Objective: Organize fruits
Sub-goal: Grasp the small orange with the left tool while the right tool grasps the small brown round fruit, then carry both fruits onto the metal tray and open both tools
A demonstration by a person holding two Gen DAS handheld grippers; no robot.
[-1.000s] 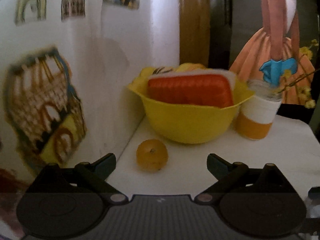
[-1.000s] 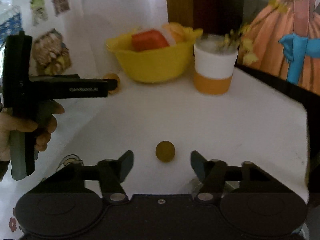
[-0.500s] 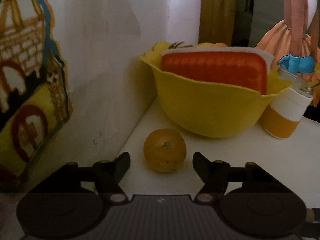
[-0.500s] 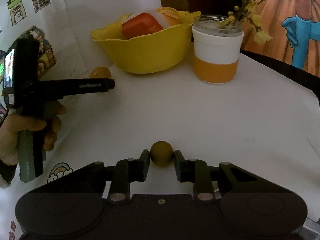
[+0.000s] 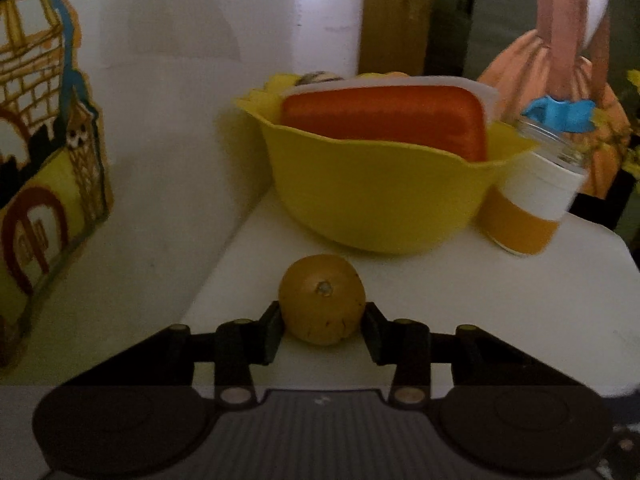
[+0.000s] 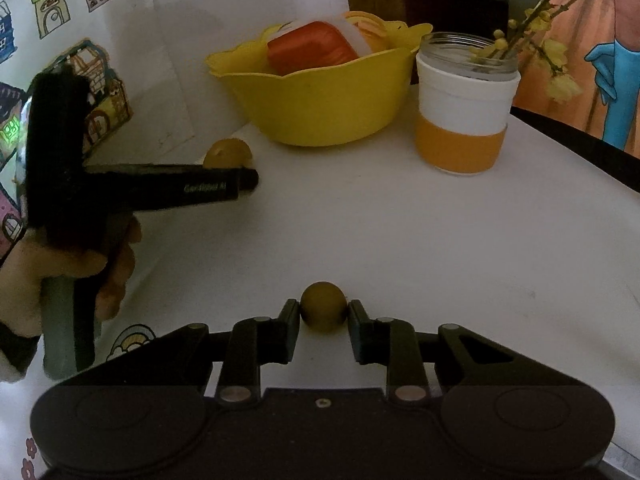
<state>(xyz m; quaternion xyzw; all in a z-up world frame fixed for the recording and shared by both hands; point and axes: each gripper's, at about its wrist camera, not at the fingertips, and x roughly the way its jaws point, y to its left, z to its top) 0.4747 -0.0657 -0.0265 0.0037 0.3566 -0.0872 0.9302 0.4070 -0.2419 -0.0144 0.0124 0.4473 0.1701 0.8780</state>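
— What is the left gripper [image 5: 322, 320] doing?

— Its two fingers are pressed on both sides of an orange [image 5: 321, 298]. The orange sits on the white table [image 5: 500, 312], just in front of the yellow bowl [image 5: 376, 200]. You can see the little stem spot on the orange, and it faces the camera.

— And the right gripper [image 6: 323, 314]?

— Its fingers are close on each side of a small brown ball fruit [image 6: 323, 311]. They look like they touch it, pinching it. That fruit is on the table too, well away from the bowl.

— What is in the bowl?

— A big red slice with a white edge [image 5: 384, 120], like a melon piece. Some more yellow and orange things sit behind it, but I cannot tell what they are.

— What is next to the bowl?

— A jar [image 6: 464, 112], white on top and orange below. It is just beside the bowl, on the bowl's right. Twigs with yellow flowers [image 6: 544, 36] stick out of it.

— Can you see the person?

— Only a hand [image 6: 48, 276] in the right camera view. It holds the handle of the left gripper, low by the table. The wall [image 5: 168, 80] behind has drawings of houses [image 6: 52, 8] on it.
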